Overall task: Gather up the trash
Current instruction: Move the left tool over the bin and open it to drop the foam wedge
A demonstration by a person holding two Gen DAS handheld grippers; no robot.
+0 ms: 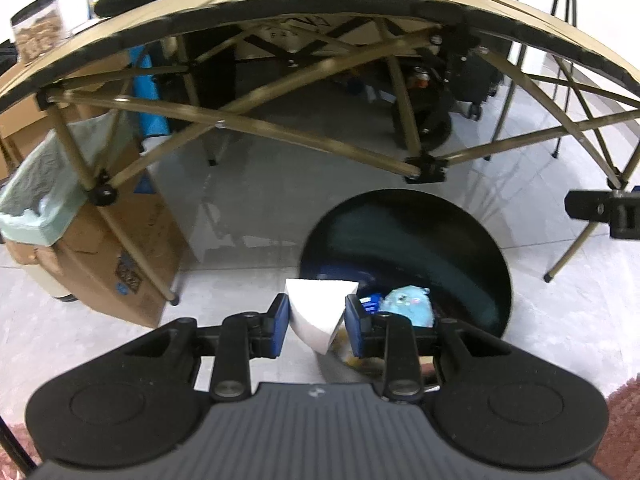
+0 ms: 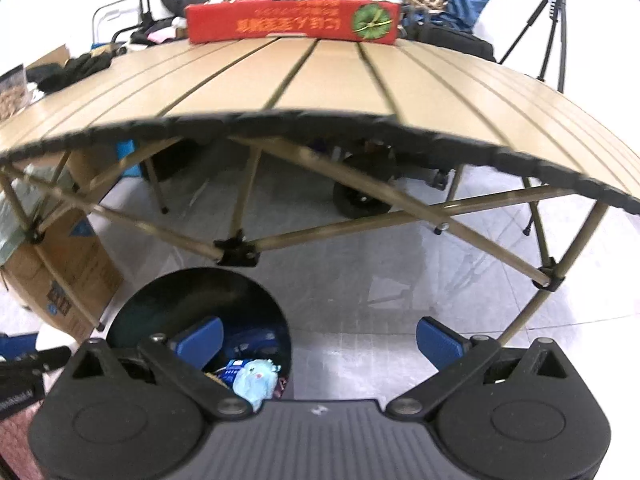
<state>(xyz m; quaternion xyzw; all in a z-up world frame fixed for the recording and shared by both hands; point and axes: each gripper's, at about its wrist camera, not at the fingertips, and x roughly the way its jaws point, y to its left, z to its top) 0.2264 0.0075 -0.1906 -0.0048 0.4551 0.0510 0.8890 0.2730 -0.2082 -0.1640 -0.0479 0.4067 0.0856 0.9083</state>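
Note:
My left gripper (image 1: pixel 316 320) is shut on a white folded piece of paper (image 1: pixel 316 312), its blue pads pressing both sides. It hovers at the near left rim of a round black bin (image 1: pixel 440 248) on the floor, which holds a light blue wrapper (image 1: pixel 408 304) and other scraps. In the right wrist view my right gripper (image 2: pixel 320 340) stands open with nothing between its blue fingers (image 2: pixel 438 342). The same black bin (image 2: pixel 192 300) lies under its left finger, with the light blue wrapper (image 2: pixel 256 380) inside.
A tan slatted folding table (image 2: pixel 320 80) with crossed legs stands just behind the bin, a red box (image 2: pixel 292 20) on its far edge. A cardboard box (image 1: pixel 120 256) and a green-lined bin (image 1: pixel 36 196) sit at the left. A tripod (image 2: pixel 556 28) stands far right.

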